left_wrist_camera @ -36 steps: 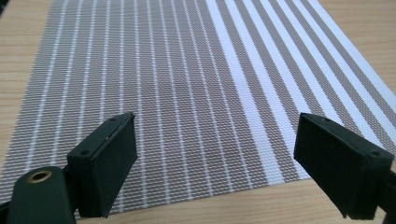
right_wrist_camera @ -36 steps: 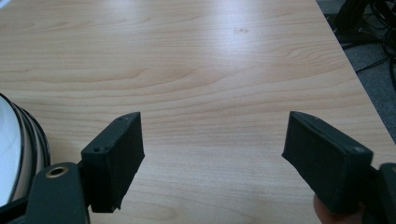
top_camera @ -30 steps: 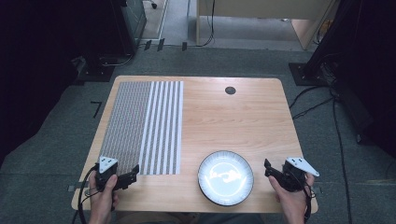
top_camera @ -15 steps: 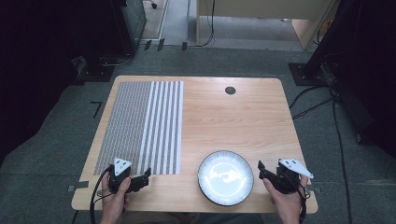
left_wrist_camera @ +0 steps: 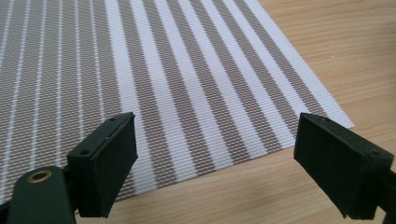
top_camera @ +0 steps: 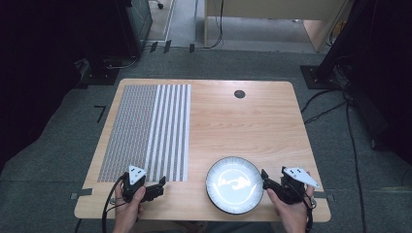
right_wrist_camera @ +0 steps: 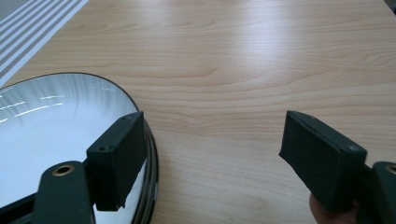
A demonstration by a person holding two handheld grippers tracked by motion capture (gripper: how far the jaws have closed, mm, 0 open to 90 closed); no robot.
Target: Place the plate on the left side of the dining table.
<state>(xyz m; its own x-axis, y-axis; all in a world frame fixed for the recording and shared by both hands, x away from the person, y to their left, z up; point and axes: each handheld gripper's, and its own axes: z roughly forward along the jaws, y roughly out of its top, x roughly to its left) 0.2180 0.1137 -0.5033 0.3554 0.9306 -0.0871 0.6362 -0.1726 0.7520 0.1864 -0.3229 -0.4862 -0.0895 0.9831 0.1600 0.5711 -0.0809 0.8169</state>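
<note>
A: Report the plate position.

B: I have the plate (top_camera: 234,184) flat on the tabletop (top_camera: 243,121), close to the near edge and right of centre. It is round, white inside, with a dark rim. In the right gripper view its rim sits just beside one jaw of my right gripper (right_wrist_camera: 212,158); I cannot tell whether they touch.

A: Gripper states?

B: Right gripper (top_camera: 265,178): jaws spread wide, nothing between them except bare wood. It sits near the near right corner, just right of the plate. Left gripper (top_camera: 160,184): jaws also released, empty. It sits near the near left corner, over the near edge of the placemat (top_camera: 145,131).

A: Describe the placemat.

B: Woven, grey with white stripes, narrow stripes on its left part and broad ones on its right. It lies flat along the left half of the tabletop, running from near the far edge almost to the near edge. In the left gripper view its near right corner (left_wrist_camera: 345,123) lies on the wood beyond the jaws.

A: Surface and surroundings?

B: The tabletop is light wood grain with rounded corners, and a small dark round port (top_camera: 239,94) sits near the far edge. The floor (top_camera: 63,145) is grey carpet. Black cables (top_camera: 330,104) run across it at the right. Dark equipment stands at the left and right, and pale wooden furniture (top_camera: 272,19) stands beyond the far edge.
</note>
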